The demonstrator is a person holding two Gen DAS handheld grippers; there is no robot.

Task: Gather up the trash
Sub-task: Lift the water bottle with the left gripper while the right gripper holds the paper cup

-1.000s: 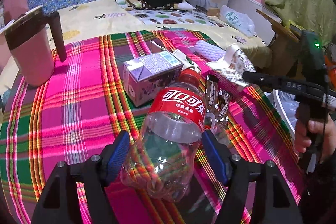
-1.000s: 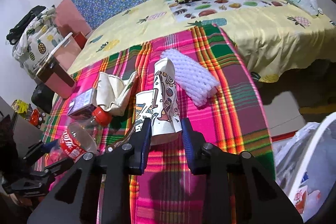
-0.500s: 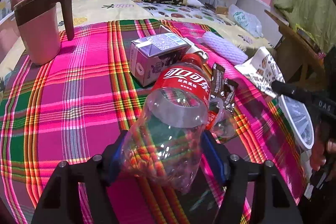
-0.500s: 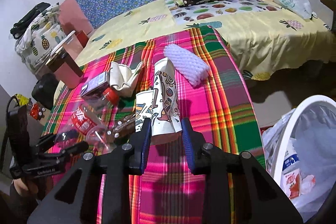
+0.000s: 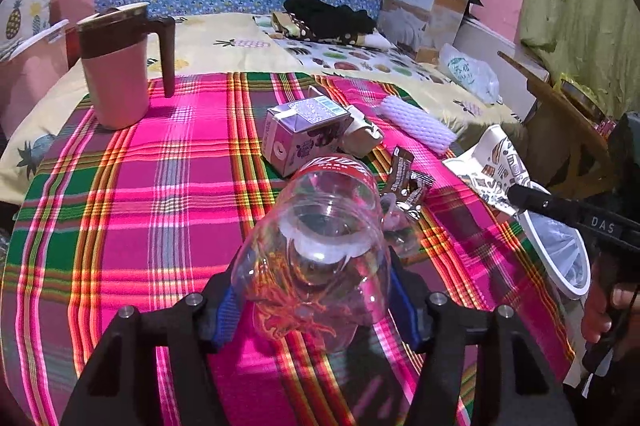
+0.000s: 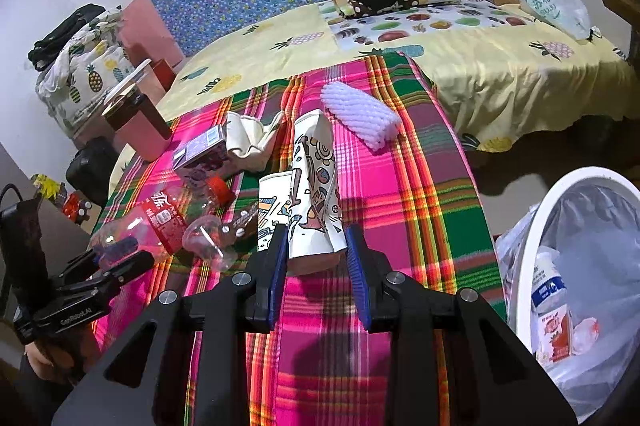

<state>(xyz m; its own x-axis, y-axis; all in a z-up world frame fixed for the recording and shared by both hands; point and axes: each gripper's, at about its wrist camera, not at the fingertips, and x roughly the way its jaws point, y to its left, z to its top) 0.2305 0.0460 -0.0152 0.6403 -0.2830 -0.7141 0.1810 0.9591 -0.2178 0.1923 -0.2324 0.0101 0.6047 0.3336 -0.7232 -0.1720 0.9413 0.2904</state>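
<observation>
Left gripper (image 5: 312, 302): jaws have just been closing and now clamp the base of the clear plastic cola bottle (image 5: 320, 250) above the plaid tablecloth (image 5: 120, 206). Right gripper (image 6: 316, 266): pinching the crushed patterned paper cup (image 6: 312, 186). White lined trash bin (image 6: 520, 266) stands beside the table, at right

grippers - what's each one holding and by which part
Left gripper grips the clear cola bottle by its base end; right gripper pinches the flattened patterned paper cup at its bottom end.

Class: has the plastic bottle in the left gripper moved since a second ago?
Yes. The bottle, clamped in the closing left gripper, has tipped up, covering more of the purple carton.
</observation>
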